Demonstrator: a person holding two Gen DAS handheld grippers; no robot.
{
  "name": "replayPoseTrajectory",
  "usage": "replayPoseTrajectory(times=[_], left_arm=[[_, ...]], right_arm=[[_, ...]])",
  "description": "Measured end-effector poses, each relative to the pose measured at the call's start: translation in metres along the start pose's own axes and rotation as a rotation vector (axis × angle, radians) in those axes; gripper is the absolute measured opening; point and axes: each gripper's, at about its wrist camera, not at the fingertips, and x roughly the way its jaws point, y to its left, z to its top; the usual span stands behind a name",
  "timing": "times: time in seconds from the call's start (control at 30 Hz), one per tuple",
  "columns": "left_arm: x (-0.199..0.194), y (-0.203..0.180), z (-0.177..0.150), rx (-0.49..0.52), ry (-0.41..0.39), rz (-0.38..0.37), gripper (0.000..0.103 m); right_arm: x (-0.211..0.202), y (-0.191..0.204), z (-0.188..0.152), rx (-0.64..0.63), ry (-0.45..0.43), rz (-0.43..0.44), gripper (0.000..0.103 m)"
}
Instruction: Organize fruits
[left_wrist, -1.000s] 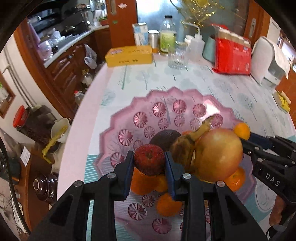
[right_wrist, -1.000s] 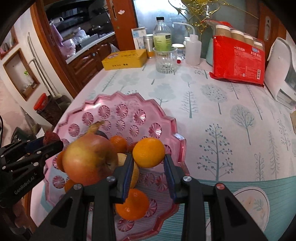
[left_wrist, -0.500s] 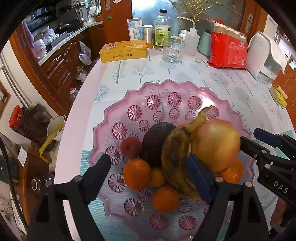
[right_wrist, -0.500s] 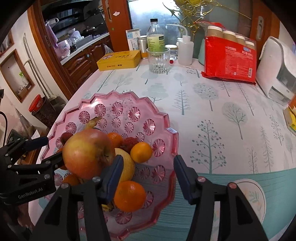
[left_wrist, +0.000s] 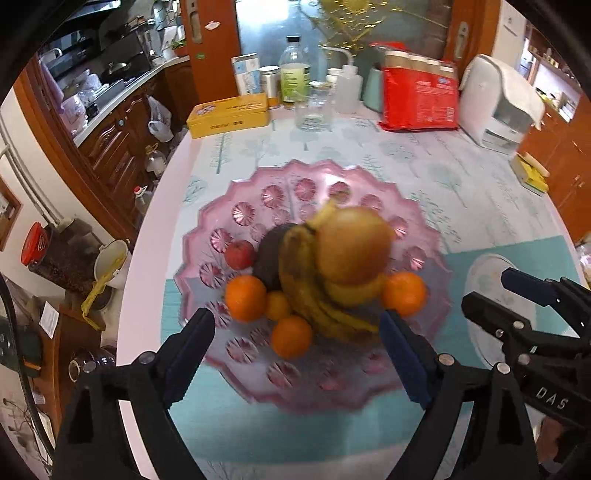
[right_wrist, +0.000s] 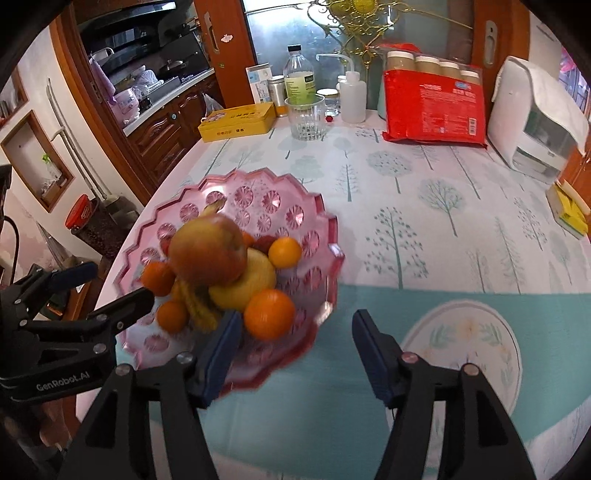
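My left gripper (left_wrist: 295, 345) and right gripper (right_wrist: 295, 345) are both empty, jaws opening wide. The fruit sits piled in the bowl (left_wrist: 436, 236) ahead of my left jaws, left of my right ones. The apple (left_wrist: 352, 245) on top looks firm, heavy, rollable; grip its sides. The left view shows the avocado (left_wrist: 267, 254); the right hides it.

Fruits (left_wrist: 334, 273) piled in bowl (left_wrist: 207, 236) on table (right_wrist: 424, 192)

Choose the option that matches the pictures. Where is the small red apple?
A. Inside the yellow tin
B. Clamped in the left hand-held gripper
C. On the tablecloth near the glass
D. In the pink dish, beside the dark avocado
D: the small red apple lies in the pink dish, against the dark avocado, with nothing gripping it.
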Motion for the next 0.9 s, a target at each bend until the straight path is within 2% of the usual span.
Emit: replayPoseTrajectory(times=[0.27,0.53,0.7,0.9], left_arm=[[-0.051,-0.035,-0.022,0.026,-0.023,-0.013,0.09],[-0.094,-0.056,-0.033,-0.005,-0.073,-0.001,0.09],[-0.108,-0.068,-0.039,-0.019,-0.093,0.012,0.09],[-0.11,-0.08,-0.041,-0.015,-0.088,0.012,0.09]], right_arm=[[-0.061,-0.011,-0.024,0.038,-0.038,-0.03,0.072],[-0.106,-0.022,-0.044,0.095,-0.069,-0.065,0.074],[-0.119,-0.031,-0.054,0.126,-0.088,-0.088,0.076],[-0.12,-0.044,-0.06,0.155,-0.07,-0.1,0.076]])
